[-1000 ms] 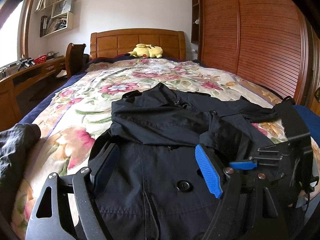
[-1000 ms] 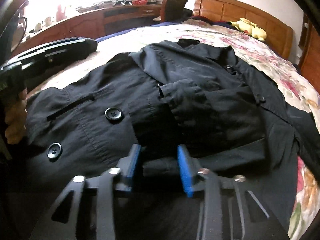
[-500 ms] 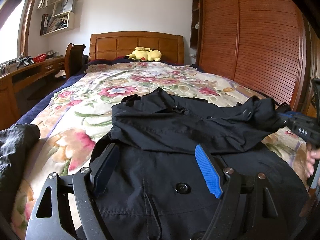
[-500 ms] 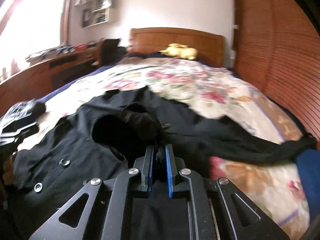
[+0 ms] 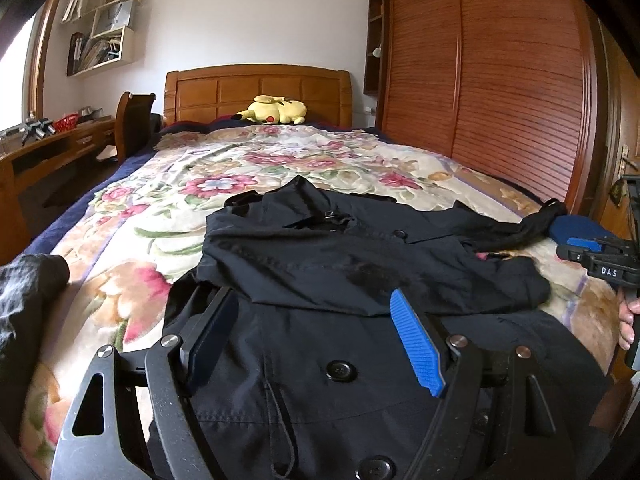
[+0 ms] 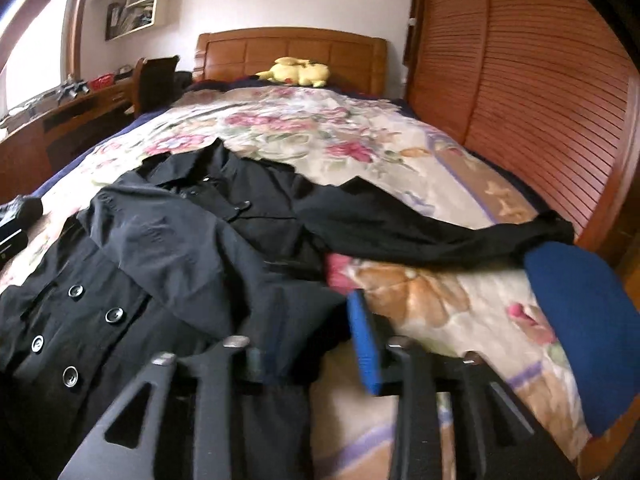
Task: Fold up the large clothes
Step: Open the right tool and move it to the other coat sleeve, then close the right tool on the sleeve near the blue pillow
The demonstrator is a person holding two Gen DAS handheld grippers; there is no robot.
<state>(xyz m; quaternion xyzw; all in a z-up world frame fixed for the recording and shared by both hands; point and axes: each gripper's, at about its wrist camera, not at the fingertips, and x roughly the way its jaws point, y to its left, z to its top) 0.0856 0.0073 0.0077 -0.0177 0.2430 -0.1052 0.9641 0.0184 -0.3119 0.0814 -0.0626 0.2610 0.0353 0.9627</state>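
Black buttoned coat [image 5: 360,280] lies partly folded, one sleeve [image 6: 440,236] outstretched.

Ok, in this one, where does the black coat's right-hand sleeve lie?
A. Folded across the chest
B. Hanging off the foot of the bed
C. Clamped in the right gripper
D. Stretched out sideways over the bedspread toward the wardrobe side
D: the sleeve runs out flat from the black coat across the floral bedspread, and the right gripper is open and holds nothing.

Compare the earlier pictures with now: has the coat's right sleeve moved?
Yes. The sleeve, earlier folded across the coat, now lies stretched out toward the wardrobe, over the floral bedspread.
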